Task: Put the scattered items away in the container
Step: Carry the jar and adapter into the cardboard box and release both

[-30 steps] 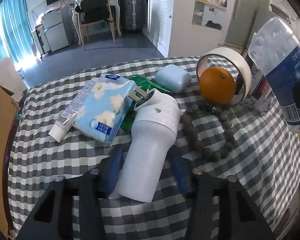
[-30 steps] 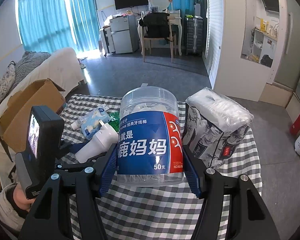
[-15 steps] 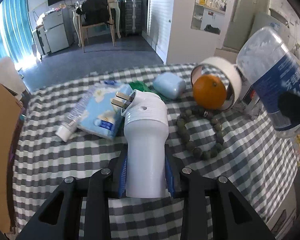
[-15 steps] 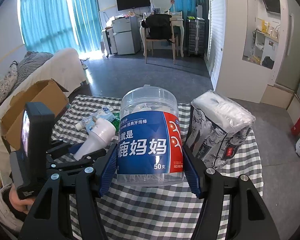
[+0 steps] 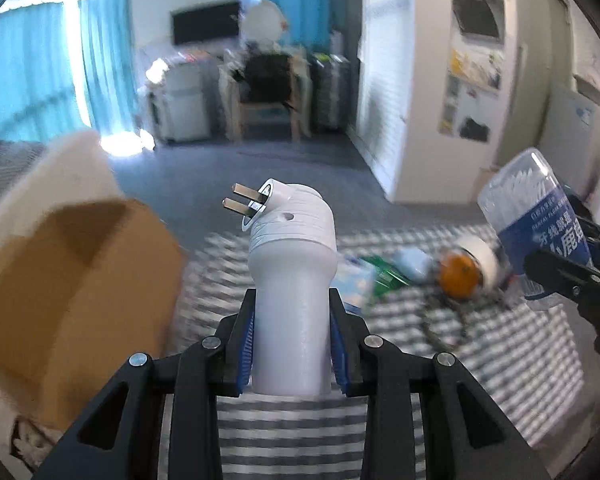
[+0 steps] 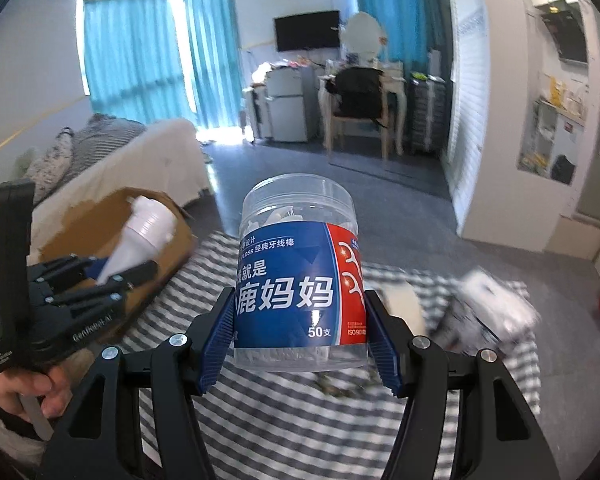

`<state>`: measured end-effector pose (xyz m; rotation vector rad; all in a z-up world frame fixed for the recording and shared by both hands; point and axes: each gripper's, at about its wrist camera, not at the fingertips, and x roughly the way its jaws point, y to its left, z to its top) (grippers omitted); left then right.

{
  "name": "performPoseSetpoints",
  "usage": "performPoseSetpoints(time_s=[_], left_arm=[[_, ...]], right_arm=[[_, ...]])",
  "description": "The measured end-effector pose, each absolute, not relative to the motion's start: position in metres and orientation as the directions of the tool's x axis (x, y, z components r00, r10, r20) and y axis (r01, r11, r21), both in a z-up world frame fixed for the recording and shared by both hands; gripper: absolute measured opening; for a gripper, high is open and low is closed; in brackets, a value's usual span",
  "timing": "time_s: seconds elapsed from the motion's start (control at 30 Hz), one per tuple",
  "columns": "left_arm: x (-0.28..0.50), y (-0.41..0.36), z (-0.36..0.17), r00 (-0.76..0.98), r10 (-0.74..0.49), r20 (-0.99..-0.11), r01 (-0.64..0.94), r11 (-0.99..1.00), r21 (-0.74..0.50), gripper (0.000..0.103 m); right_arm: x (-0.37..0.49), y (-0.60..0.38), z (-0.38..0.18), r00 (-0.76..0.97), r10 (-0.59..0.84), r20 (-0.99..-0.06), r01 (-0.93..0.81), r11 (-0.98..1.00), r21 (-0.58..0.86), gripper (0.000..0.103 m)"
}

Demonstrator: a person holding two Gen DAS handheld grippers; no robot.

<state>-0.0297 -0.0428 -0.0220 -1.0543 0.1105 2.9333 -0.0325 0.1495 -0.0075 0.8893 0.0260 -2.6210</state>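
Left claw [image 5: 291,342] clamps white plug adapter [image 5: 290,280] | right claw [image 6: 298,334] clamps floss-pick jar [image 6: 300,276] | cardboard box [image 6: 112,232] off tabletop's left edge — release only above its opening.

Cardboard box [image 5: 72,280] left of the table [image 5: 520,360]; orange [image 5: 458,276] inside tape roll [image 5: 482,258] on it.

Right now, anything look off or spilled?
Nothing spilled. Both grips look square: the left gripper is shut on the white plug-in device, the right gripper on the floss jar. The leftover orange sits inside the tape roll.
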Motion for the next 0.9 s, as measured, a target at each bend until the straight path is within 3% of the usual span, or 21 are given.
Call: performPoseSetpoints(time_s=[0.43,0.83,0.9], left_arm=[[-0.002,-0.218,0.006,-0.740,-0.295,-0.604,0.316,-0.946,0.074,0.032],[-0.022,-0.274,-0.035,-0.675,-0.290,-0.679,0.355,-0.934,0.045,0.032],[-0.024,-0.273,-0.037,-0.677,-0.293,-0.675,0.353,-0.934,0.051,0.038]], right_arm=[[-0.049,0.000,0.023,-0.651,-0.528,-0.545,0.602,-0.797,0.053,0.061],[-0.066,-0.077,0.003,-0.568,-0.581,-0.583,0.690,-0.723,0.048,0.061],[-0.070,-0.080,0.001,-0.565,-0.581,-0.586,0.690,-0.722,0.051,0.061]])
